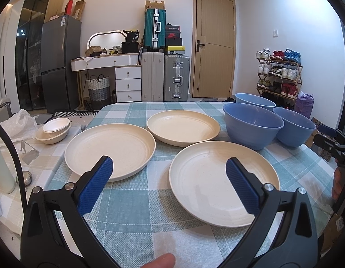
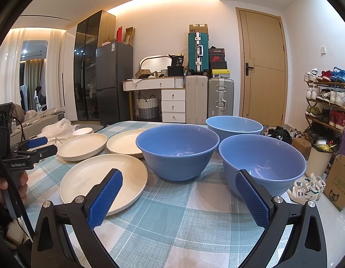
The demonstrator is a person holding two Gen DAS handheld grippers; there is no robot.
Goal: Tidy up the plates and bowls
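Note:
Three cream plates lie apart on the checked tablecloth: a near plate [image 1: 221,178] [image 2: 103,178], a left plate [image 1: 110,149] [image 2: 83,146] and a far plate [image 1: 183,127] [image 2: 123,143]. Three blue bowls stand to their right: a middle bowl [image 1: 252,125] [image 2: 177,149], a right bowl [image 1: 294,127] [image 2: 261,165] and a far bowl [image 1: 255,99] [image 2: 233,126]. My left gripper [image 1: 169,167] hovers open above the near edges of the left and near plates, holding nothing. My right gripper [image 2: 179,178] is open and empty in front of the middle and right bowls.
Two small cream bowls [image 1: 54,129] sit nested on a lower side surface at the left, beside a white plastic bag [image 1: 18,122], a clear stand [image 1: 27,151] and a pale tumbler [image 1: 3,169]. The table's right edge drops off toward a shoe rack [image 2: 326,102] and a cardboard box [image 2: 338,183].

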